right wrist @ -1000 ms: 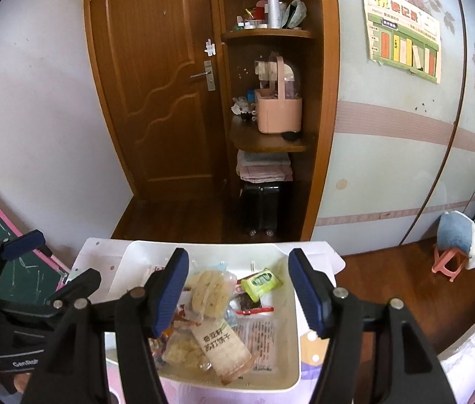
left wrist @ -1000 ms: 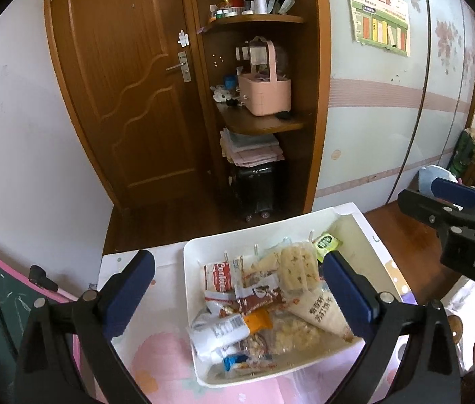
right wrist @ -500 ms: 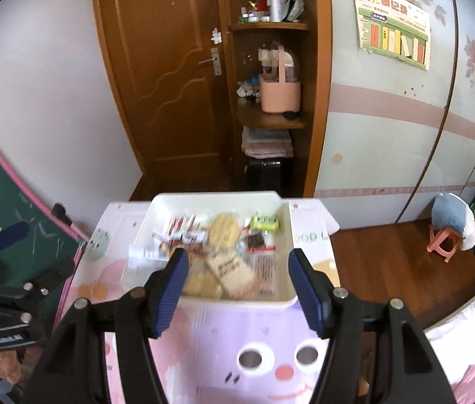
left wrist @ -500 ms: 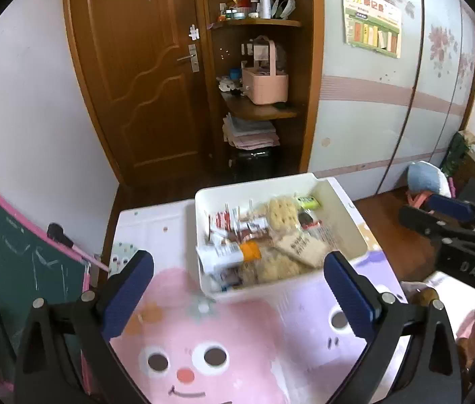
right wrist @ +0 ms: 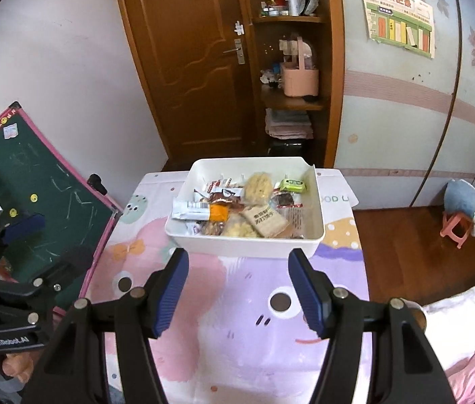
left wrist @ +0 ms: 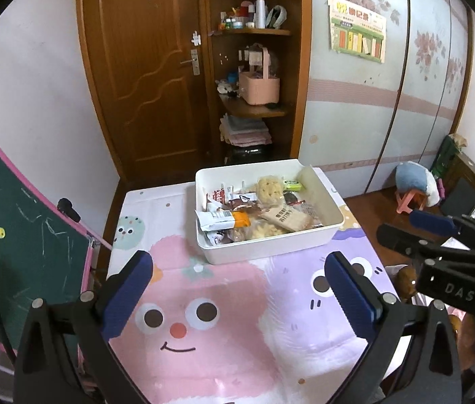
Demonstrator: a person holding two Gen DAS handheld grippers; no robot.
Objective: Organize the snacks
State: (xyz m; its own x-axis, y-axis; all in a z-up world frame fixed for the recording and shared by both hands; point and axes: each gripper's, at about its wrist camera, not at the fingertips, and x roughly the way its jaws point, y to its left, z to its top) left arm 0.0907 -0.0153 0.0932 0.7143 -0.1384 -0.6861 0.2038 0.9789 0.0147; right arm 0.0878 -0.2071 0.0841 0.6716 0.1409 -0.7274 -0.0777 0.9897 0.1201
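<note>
left gripper [left wrist: 237, 298] wide open, empty, over pink face print at table's near edge | right gripper [right wrist: 238, 291] wide open, empty, over purple print beside it | white bin [left wrist: 330, 202] of snacks [left wrist: 257, 210] at table's far edge, well ahead of both claws, untouched | tablecloth [left wrist: 224, 336] bare under jaws

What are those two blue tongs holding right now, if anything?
Nothing. The left tongs and right tongs both stand open over the cartoon tablecloth, short of the white snack bin.
</note>
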